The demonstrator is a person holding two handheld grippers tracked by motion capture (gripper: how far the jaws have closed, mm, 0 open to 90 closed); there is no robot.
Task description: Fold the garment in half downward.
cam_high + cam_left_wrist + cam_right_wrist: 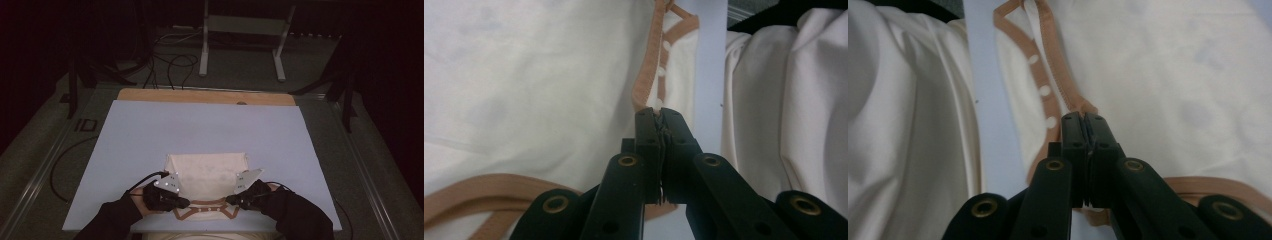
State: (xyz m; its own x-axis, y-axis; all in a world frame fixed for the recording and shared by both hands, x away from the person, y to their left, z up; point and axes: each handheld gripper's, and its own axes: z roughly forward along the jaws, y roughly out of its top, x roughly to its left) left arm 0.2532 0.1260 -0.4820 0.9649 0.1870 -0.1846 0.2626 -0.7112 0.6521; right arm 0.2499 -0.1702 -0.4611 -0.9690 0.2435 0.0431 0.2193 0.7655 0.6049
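Pinching the cream shirt (207, 175) at its brown collar trim (644, 82), left gripper (186, 203) and right gripper (229, 199) clamp tight at the table's (150, 135) near edge.

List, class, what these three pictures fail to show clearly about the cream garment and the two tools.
- High view: left tool and right tool tips are too small and dark to read.
- High view: the cream garment has its near part cut off by the bottom edge.
- Gripper views: shut jaws cover the pinched tan trim.
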